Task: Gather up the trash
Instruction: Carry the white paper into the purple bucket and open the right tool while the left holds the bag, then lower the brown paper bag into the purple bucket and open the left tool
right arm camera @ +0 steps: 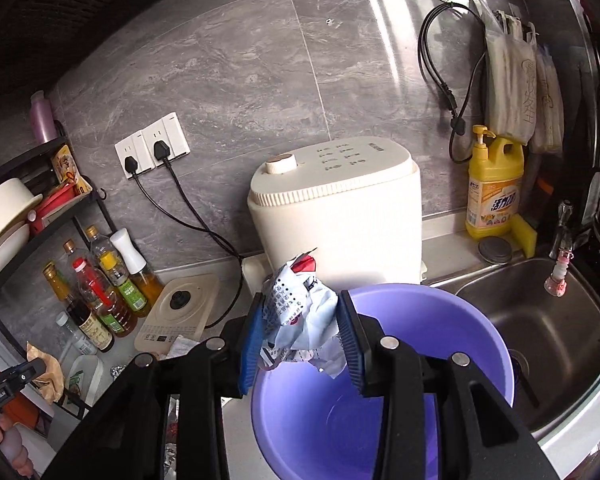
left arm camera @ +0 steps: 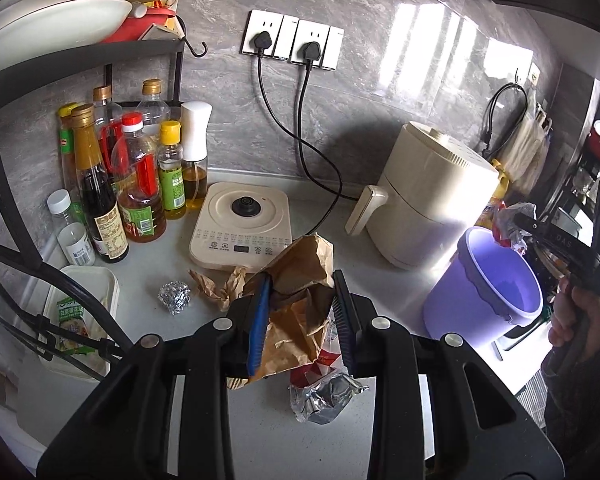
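My left gripper (left arm camera: 300, 312) is shut on a crumpled brown paper bag (left arm camera: 296, 276), lifted above the grey counter. Below it lies a red and silver foil wrapper (left arm camera: 324, 392). More crumpled brown paper (left arm camera: 220, 286) and a small foil ball (left arm camera: 175, 297) rest on the counter to the left. My right gripper (right arm camera: 300, 320) is shut on a crumpled white printed wrapper (right arm camera: 300, 312), held over the rim of the purple bin (right arm camera: 440, 320). The left wrist view shows the purple bin (left arm camera: 484, 284) at right, with the right gripper (left arm camera: 518, 222) and its wrapper above the rim.
A cream air fryer (right arm camera: 336, 208) stands behind the bin. A cream kettle base (left arm camera: 242, 226) and several sauce bottles (left arm camera: 136, 184) fill the back left. A white food tray (left arm camera: 76, 316) lies at the left edge. The steel sink (right arm camera: 540, 328) and yellow detergent bottle (right arm camera: 494, 188) are right.
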`<state>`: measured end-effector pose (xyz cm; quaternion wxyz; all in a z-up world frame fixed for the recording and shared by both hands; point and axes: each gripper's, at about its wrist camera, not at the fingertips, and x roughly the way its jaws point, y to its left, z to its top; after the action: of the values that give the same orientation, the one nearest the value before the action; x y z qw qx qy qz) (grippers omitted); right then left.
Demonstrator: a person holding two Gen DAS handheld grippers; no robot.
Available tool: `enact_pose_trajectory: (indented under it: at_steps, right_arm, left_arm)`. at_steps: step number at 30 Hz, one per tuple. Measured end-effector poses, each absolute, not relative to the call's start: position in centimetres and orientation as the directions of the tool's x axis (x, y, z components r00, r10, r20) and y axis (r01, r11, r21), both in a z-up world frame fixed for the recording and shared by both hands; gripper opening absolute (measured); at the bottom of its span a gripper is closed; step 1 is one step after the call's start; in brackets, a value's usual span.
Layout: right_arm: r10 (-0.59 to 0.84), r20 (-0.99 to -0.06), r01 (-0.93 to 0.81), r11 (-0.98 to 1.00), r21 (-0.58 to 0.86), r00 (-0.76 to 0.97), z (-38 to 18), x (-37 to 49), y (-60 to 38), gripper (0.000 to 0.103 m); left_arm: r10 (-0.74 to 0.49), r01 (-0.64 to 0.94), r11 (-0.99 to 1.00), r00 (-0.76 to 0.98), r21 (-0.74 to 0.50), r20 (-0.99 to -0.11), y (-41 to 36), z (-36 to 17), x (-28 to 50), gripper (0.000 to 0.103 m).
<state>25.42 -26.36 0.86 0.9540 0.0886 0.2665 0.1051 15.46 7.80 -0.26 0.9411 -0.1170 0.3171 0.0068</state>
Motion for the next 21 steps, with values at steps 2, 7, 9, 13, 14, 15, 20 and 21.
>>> enact_pose_trajectory:
  at_steps: [2, 7, 9, 13, 14, 15, 20, 21]
  right_arm:
    - [0.234, -0.496, -0.133, 0.964, 0.230, 0.837, 0.7, 25.5, -26.9, 0.036]
    - [0.211, -0.512, -0.107, 0.969, 0.225, 0.833, 0.0, 25.6, -27.6, 0.038]
    - [0.203, -0.533, -0.096, 0.971, 0.221, 0.822, -0.5, 25.9, -27.6, 0.044]
    - [0.177, -0.545, -0.054, 0.971, 0.234, 0.820, -0.8, 25.7, -28.3, 0.071]
    - [0.168, -0.540, -0.044, 0.971, 0.235, 0.825, -0.7, 25.4, -28.6, 0.074]
    - [0.161, -0.537, -0.036, 0.971, 0.235, 0.828, -0.6, 25.1, -28.9, 0.075]
    - [0.121, -0.526, 0.007, 0.972, 0.235, 0.842, 0.4, 23.7, -30.3, 0.077]
    - [0.112, -0.519, 0.015, 0.972, 0.234, 0.847, 0.7, 23.3, -30.5, 0.077]
  left_arm:
    - [-0.073, -0.074, 0.973, 0.798, -0.219, -0.598, 7.6, -0.3, 15.9, 0.030]
    - [-0.106, -0.035, 0.974, 0.799, -0.223, -0.592, 7.1, -0.1, 17.1, 0.030]
    - [-0.121, -0.019, 0.974, 0.799, -0.225, -0.588, 6.9, -0.1, 17.6, 0.030]
    - [-0.160, 0.025, 0.972, 0.796, -0.232, -0.584, 6.2, 0.0, 18.7, 0.031]
    - [-0.173, 0.039, 0.971, 0.794, -0.235, -0.582, 5.9, 0.0, 19.1, 0.031]
    - [-0.185, 0.053, 0.970, 0.793, -0.237, -0.580, 5.7, 0.0, 19.4, 0.031]
    - [-0.274, 0.144, 0.953, 0.782, -0.265, -0.560, 3.6, 0.1, 21.6, 0.031]
    - [-0.296, 0.168, 0.948, 0.778, -0.271, -0.555, 3.0, 0.2, 22.1, 0.031]
